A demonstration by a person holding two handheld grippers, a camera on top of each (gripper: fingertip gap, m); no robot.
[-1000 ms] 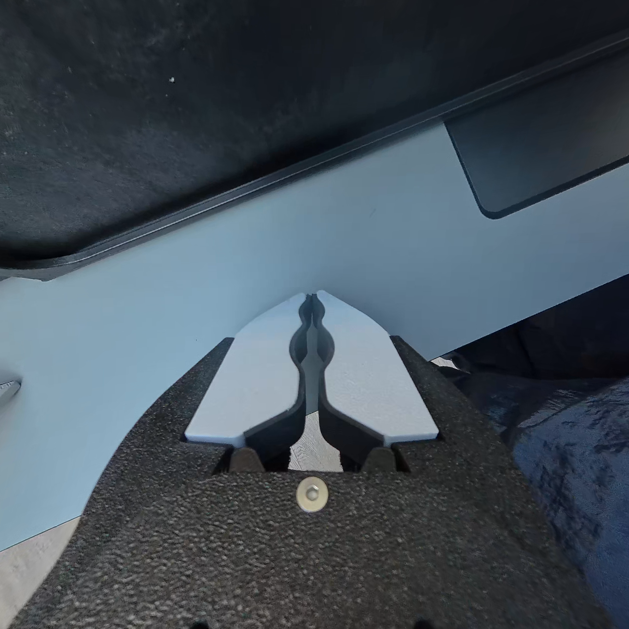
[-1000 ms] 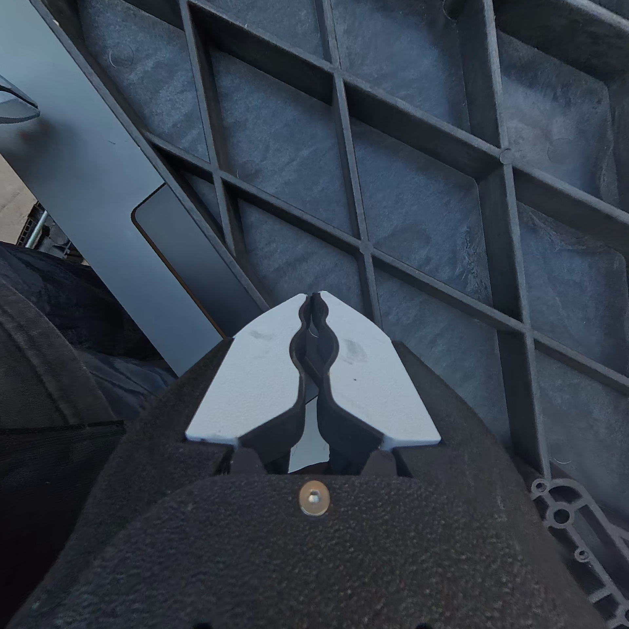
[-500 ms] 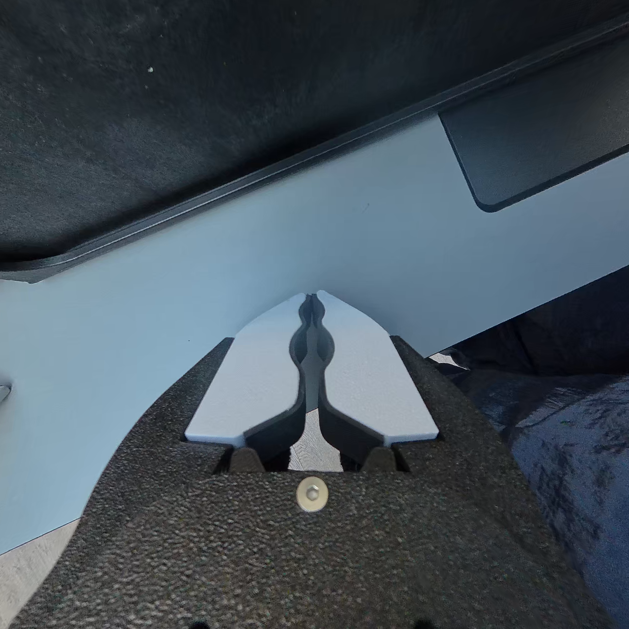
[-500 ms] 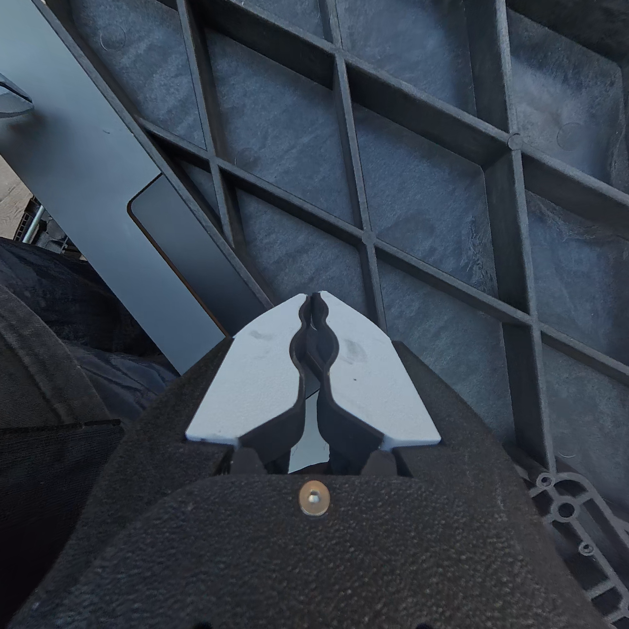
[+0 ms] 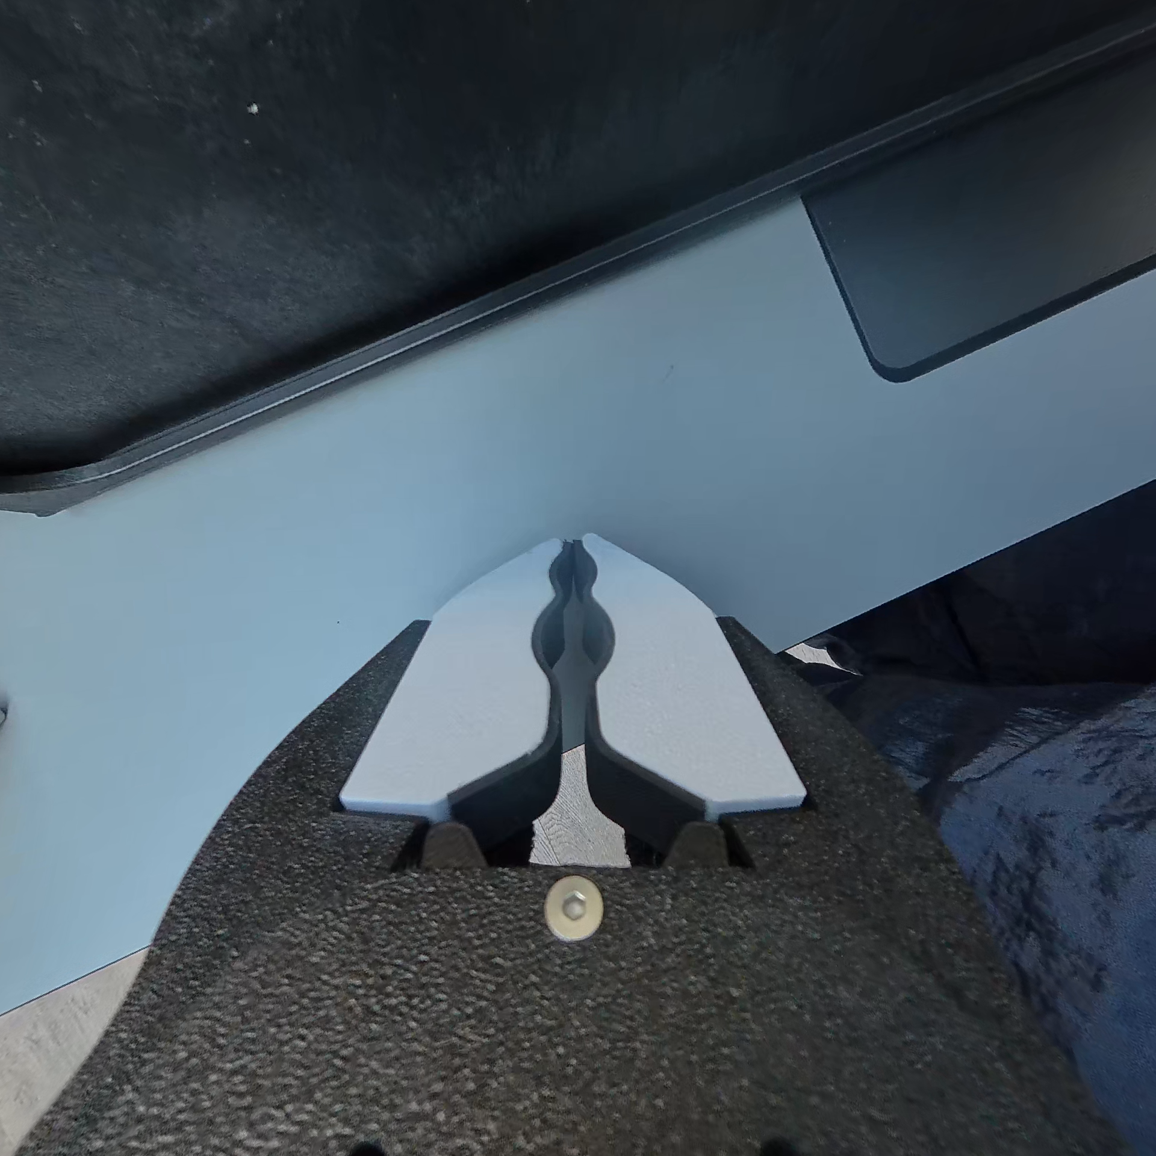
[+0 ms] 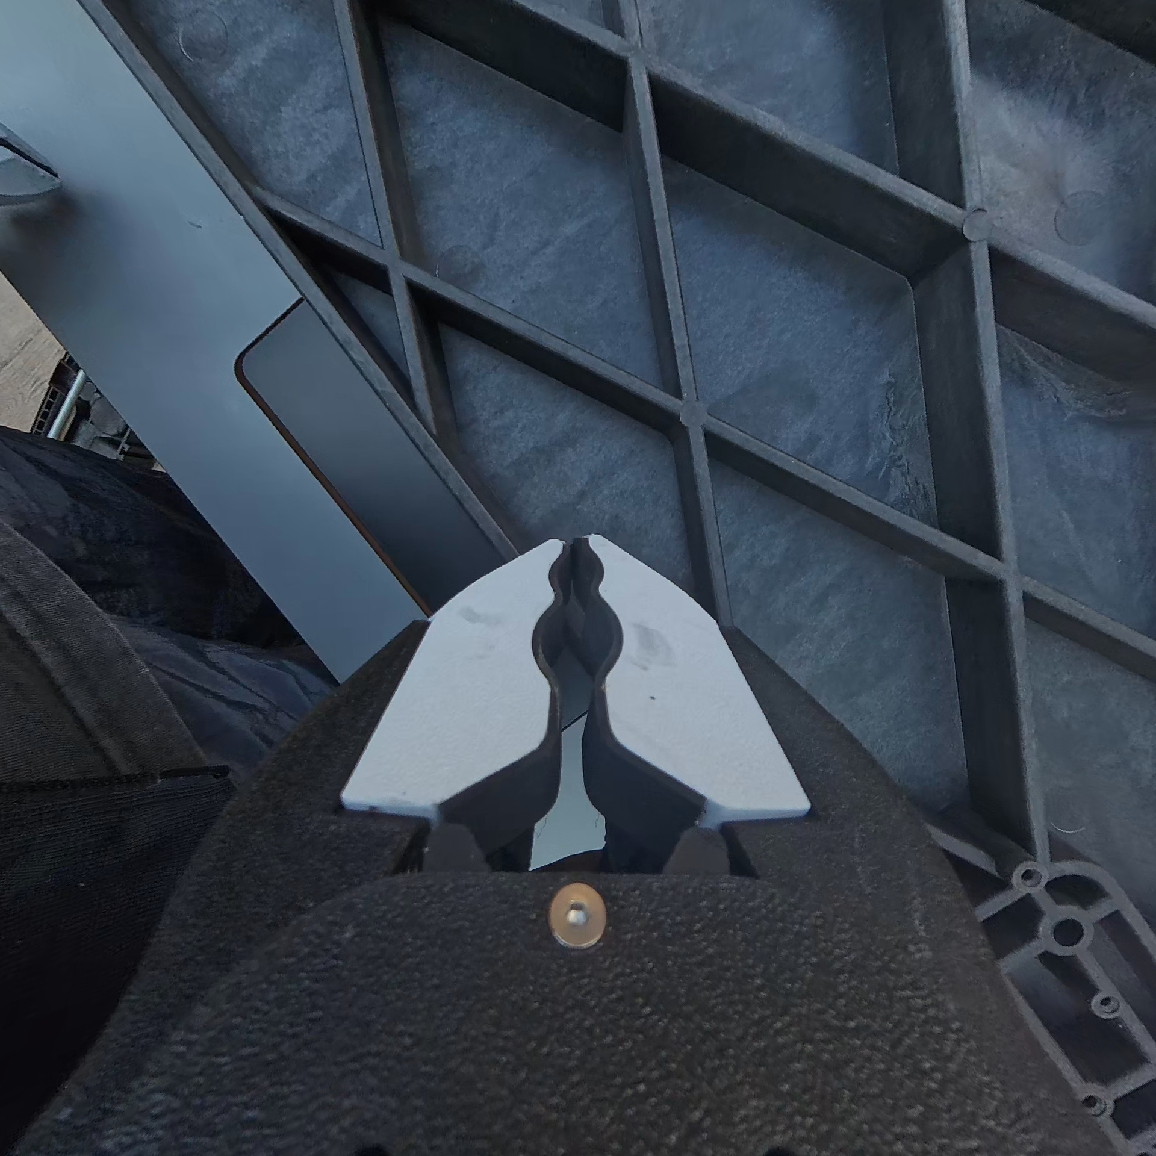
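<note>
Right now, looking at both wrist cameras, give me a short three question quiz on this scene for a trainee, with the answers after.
1. True or false: the left gripper has its fingers closed together with nothing between them.
2. What fills most of the right wrist view ahead of the right gripper? A) a wooden drawer B) a dark ribbed plastic panel C) a glass window
3. Fill in: the flat bar in front of the left gripper is pale ____.

Key: 1 true; 2 B; 3 blue-grey.
</note>
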